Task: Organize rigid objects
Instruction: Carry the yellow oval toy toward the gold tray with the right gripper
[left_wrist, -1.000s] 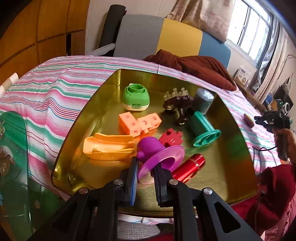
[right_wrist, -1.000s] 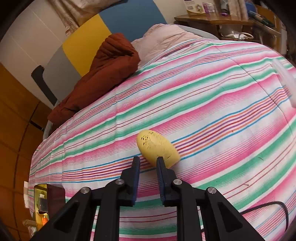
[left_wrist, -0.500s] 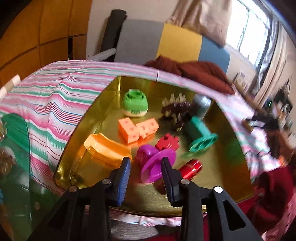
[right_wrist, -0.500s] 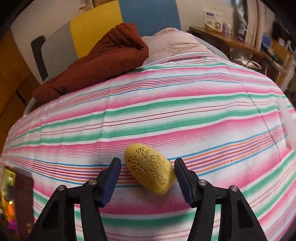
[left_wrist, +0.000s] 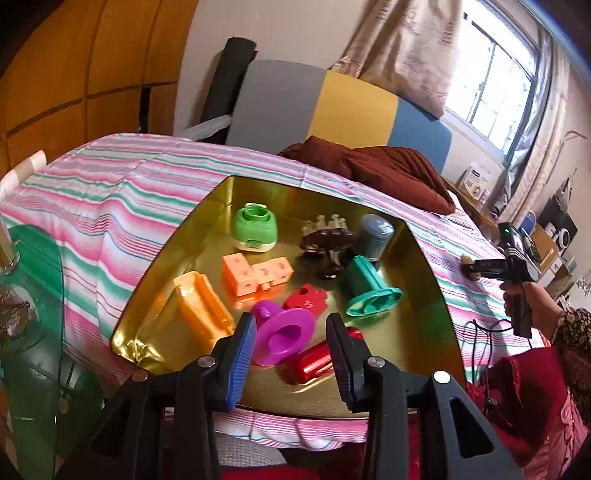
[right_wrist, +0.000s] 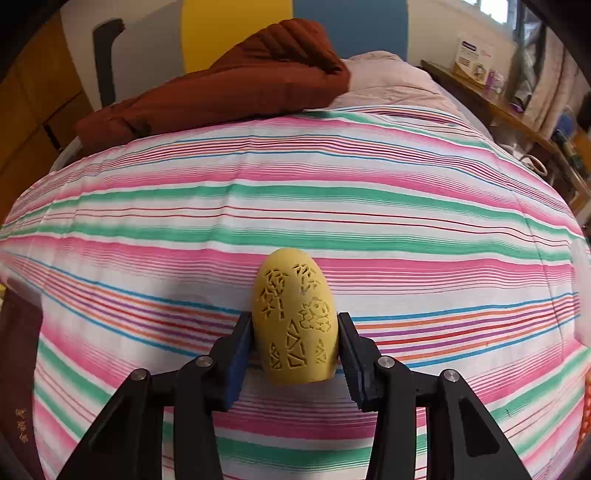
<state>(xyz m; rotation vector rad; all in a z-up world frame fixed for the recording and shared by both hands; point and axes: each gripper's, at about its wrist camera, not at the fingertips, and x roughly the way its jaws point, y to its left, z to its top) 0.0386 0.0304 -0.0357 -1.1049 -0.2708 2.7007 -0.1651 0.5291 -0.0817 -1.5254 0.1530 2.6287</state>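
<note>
A gold tray (left_wrist: 424, 354) on the striped bed holds several toys: a purple funnel (left_wrist: 284, 334), a red cylinder (left_wrist: 314, 363), an orange block (left_wrist: 201, 308), a teal funnel (left_wrist: 369, 291) and a green pot (left_wrist: 255, 228). My left gripper (left_wrist: 291, 350) is open, above the tray's near edge, with the purple funnel lying free between its fingers. My right gripper (right_wrist: 295, 345) has both pads against a carved yellow egg (right_wrist: 295, 317) that lies on the bedspread. In the left wrist view the right gripper (left_wrist: 498, 264) shows far right over the bed.
A striped bedspread (right_wrist: 332, 184) covers the bed. A brown quilt (right_wrist: 229, 85) and pink pillow (right_wrist: 388, 77) lie at the head. A green glass table (left_wrist: 33, 295) stands left of the tray. A shelf with boxes (right_wrist: 476, 66) is at the right.
My left gripper opened, let go of the purple funnel and drew back. My right gripper opened, moved forward around the yellow egg and closed onto its sides.
</note>
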